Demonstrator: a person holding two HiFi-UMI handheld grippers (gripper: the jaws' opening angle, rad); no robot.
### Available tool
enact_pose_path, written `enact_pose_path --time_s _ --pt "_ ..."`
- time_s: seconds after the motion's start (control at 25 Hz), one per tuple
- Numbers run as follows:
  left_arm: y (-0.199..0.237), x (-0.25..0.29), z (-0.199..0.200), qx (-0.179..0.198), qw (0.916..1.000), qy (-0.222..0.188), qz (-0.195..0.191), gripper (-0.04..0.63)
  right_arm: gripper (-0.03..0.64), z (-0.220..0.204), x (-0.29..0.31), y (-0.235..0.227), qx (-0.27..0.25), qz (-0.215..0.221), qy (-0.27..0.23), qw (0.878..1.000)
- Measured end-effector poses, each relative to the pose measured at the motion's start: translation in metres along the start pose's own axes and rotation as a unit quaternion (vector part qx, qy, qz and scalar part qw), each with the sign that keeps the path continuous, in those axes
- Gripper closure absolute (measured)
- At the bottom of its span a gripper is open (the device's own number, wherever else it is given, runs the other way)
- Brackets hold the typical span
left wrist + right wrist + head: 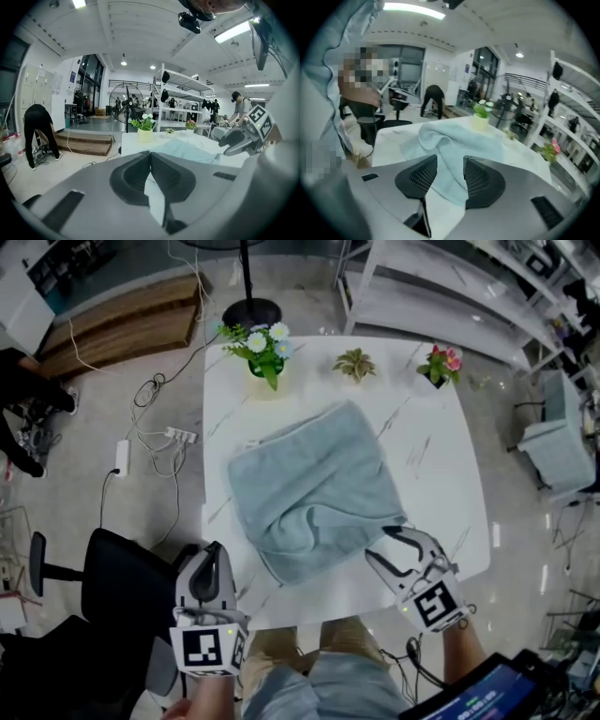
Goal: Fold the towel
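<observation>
Lying rumpled mid-way on the white table (441,456), the light blue towel (314,488) is being pinched by nothing. Right gripper (378,544) jaws are being held spread at its near right corner, with cloth between them. Left gripper (214,551) jaws are being held pressed together, empty, at the near left edge.

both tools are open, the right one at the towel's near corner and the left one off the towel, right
Not quite: the left tool is shut, jaws together, as the left gripper view shows. The right tool is open at the near corner of the towel.
</observation>
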State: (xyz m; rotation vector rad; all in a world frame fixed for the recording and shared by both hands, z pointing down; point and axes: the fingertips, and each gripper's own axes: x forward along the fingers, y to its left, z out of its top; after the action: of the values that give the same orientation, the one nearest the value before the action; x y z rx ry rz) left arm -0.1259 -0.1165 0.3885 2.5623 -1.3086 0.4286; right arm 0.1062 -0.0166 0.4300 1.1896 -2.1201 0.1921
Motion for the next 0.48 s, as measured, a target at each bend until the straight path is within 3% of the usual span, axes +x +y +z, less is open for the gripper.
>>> enact_pose_path --time_s 0.12,0.24,0.4,0.48 --pt "0.0 -0.009 0.005 0.001 1.0 -0.009 0.002 0.588 0.423 0.035 0.035 0.054 -0.094 0.072 -0.017 0.993" --pt "0.005 -0.021 0.0 0.001 1.0 -0.004 0.007 0.588 0.425 0.045 0.067 0.082 -0.164 0.105 -0.016 0.981" --pt "0.013 -0.035 -0.004 -0.012 0.9997 -0.013 0.018 0.588 0.426 0.037 0.094 0.095 -0.198 0.122 0.005 0.973" --pt "0.018 -0.041 -0.01 -0.016 0.9996 -0.007 0.021 0.588 0.505 0.032 0.102 0.096 -0.209 0.117 0.02 0.971"
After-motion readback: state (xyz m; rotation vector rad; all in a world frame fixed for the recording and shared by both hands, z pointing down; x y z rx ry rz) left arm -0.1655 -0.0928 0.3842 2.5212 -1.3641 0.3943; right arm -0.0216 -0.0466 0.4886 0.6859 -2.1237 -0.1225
